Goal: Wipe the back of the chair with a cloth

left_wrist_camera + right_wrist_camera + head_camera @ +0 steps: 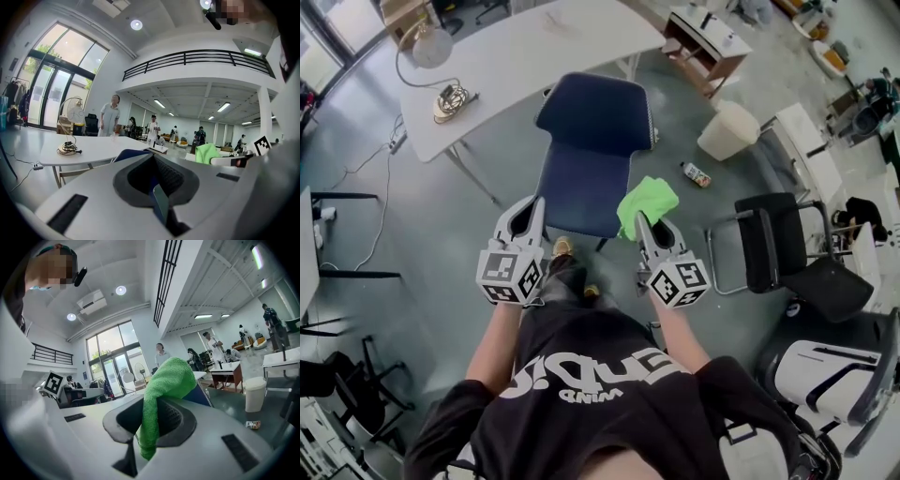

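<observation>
- Right hand-held gripper [649, 230] pinches the green cloth [647, 200]; the left hand-held gripper [525, 220] is closed and empty.
- Wiping looks not yet begun; next, the cloth must press flat on the chair [581, 178] back.

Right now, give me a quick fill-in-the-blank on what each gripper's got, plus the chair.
1. The right gripper has its jaws shut on a cloth whose colour is ____.
2. The left gripper holds ____ between its jaws.
3. The chair in front of the person has dark ____ upholstery.

Missing words: green; nothing; blue.
</observation>
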Tool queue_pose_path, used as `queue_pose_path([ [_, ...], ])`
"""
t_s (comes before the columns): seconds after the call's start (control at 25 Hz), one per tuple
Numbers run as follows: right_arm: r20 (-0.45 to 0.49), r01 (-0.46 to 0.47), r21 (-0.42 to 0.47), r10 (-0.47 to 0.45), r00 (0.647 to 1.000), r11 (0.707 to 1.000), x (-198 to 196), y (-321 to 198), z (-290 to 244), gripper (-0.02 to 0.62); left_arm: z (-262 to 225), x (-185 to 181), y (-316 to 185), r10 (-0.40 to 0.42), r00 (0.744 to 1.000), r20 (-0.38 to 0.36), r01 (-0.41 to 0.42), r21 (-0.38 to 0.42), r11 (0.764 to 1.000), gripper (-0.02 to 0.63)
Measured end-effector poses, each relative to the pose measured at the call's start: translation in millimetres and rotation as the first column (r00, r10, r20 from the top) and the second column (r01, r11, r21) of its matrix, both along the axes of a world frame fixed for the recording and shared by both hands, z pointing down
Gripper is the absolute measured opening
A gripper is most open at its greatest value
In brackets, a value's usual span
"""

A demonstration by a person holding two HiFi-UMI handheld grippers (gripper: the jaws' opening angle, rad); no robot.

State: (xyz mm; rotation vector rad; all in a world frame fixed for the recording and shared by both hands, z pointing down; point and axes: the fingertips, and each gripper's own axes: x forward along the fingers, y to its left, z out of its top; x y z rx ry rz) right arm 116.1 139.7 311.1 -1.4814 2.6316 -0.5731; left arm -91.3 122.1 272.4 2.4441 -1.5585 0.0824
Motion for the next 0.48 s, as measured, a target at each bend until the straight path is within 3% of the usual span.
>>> queue_pose_path([
  [0.48, -0.008, -0.096, -0.001, 0.096, 0.995, 0.995, -3, -115, -7, 0.051, 4, -5, -136, 0.085, 0.996, -0.009, -0.085, -0.02, 0.996, -0.002],
])
